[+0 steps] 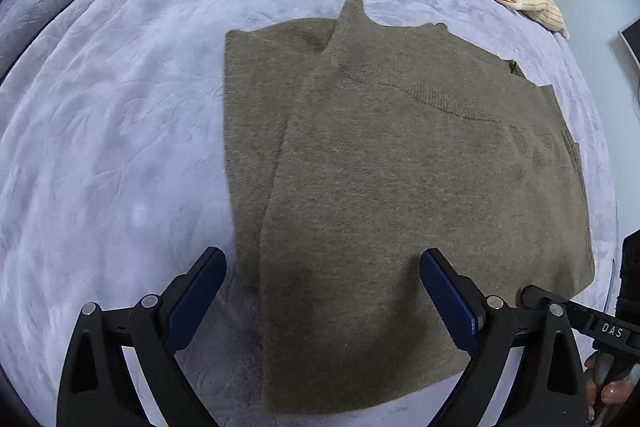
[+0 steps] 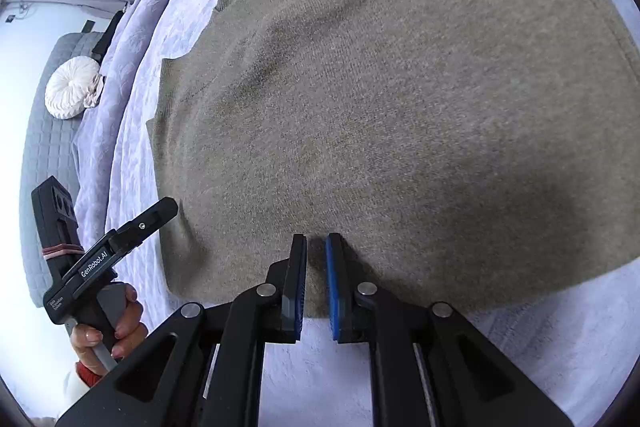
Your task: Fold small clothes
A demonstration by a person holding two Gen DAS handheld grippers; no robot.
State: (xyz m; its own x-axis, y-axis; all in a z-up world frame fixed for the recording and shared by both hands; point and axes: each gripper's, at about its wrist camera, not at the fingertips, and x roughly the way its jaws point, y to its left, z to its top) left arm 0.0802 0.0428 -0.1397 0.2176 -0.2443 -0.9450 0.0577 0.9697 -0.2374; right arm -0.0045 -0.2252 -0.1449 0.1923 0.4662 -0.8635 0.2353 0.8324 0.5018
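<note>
Jaws over folded olive sweater (image 1: 400, 195) on lavender bed cover (image 1: 120, 147).
Left gripper (image 1: 322, 263) spread wide, empty; right gripper (image 2: 316, 241) nearly closed, nothing gripped, above sweater hem. Readable: "DAS", "GenRobot.AI".

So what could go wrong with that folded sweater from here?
1. The right gripper hangs near the olive sweater's near edge with its jaws almost shut and no cloth between them; a grab like that may catch nothing or only one layer.
2. The left gripper is wide open over the left fold; dragging there could undo the tucked sleeve.
3. The plush lilac blanket is soft, so pressing may wrinkle the stack.
</note>
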